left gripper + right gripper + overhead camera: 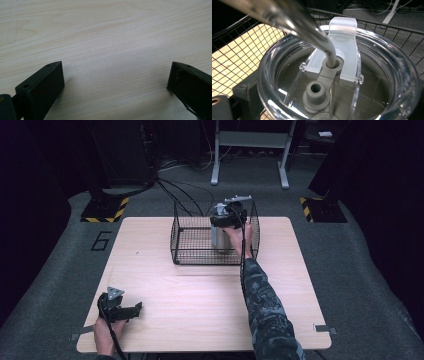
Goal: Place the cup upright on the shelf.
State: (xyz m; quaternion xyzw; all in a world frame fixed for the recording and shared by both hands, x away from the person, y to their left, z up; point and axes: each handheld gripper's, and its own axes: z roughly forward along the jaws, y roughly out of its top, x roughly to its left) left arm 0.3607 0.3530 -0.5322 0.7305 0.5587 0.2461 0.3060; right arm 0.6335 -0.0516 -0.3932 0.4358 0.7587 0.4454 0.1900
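Sitting between the right claw [223, 227]: tumbler [337, 82].

Pale wood-grain rectangular table [165, 285]; black wire-mesh basket [192, 251]; clear-lidded silver metal tumbler [219, 237]; camouflage-patterned sleeve [267, 307]; yellow-black striped floor plates [102, 210].

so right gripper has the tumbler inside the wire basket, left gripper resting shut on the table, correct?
Not quite: the left gripper is open, its jaws wide apart over bare table in the left gripper view. The right gripper does hold the tumbler inside the wire basket.
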